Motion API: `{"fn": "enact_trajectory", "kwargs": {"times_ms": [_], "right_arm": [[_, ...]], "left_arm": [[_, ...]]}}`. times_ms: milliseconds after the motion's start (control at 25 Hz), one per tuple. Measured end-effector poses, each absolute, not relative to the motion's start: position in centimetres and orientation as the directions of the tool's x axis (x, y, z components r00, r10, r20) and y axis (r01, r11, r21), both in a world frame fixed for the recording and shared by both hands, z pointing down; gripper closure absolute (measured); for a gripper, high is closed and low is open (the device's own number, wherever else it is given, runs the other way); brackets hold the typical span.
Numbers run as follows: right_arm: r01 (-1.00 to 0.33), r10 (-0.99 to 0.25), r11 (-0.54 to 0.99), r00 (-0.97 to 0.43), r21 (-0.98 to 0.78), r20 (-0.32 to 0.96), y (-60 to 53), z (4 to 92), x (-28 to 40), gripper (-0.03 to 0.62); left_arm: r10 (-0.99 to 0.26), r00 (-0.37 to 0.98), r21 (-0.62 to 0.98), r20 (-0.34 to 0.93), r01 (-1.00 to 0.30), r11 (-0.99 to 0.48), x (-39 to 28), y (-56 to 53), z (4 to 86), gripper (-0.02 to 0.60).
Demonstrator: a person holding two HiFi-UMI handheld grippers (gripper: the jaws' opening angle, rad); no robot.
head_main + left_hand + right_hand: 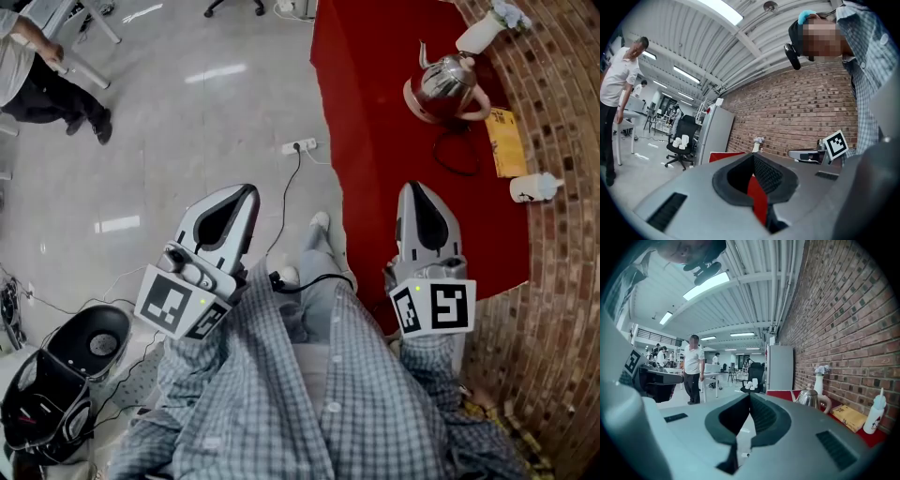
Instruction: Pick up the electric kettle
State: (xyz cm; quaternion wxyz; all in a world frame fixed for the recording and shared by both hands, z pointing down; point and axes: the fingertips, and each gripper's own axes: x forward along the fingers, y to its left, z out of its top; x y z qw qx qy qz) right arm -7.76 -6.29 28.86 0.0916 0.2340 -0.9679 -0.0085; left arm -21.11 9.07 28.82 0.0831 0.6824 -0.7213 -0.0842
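A shiny steel electric kettle (445, 89) with a pale handle stands on the red-covered table (375, 112) by the brick wall, well ahead of both grippers. In the right gripper view the kettle (809, 398) is small, at the right beyond the jaws. My left gripper (246, 192) hangs over the grey floor, left of the table, shut with nothing in it. Held over the table's near part, my right gripper (415, 187) is also shut and empty. Both jaw pairs meet at their tips in the left gripper (753, 154) and right gripper (749, 396) views.
On the table near the kettle are a white vase (483, 30), a yellow book (506, 141), a white squeeze bottle (534, 187) and a black cord (457, 155). A power strip (298, 146) lies on the floor. A person (37, 75) stands far left; black equipment (56, 375) sits lower left.
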Motion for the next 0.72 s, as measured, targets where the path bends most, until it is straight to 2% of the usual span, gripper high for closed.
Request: {"fn": "enact_trajectory", "kwargs": {"times_ms": [360, 720], "right_arm": [[-0.453, -0.463, 0.886, -0.868, 0.093, 0.180, -11.8, 29.5, -9.6, 0.586], [-0.517, -0.522, 0.852, -0.830, 0.078, 0.196, -19.9, 29.5, -9.9, 0.586]], "left_arm": [[-0.999, -0.050, 0.238, -0.012, -0.970, 0.045, -23.1, 3.7, 29.5, 0.574], [-1.000, 0.028, 0.237, 0.012, -0.971, -0.025, -24.5, -5.8, 28.7, 0.575]]}}
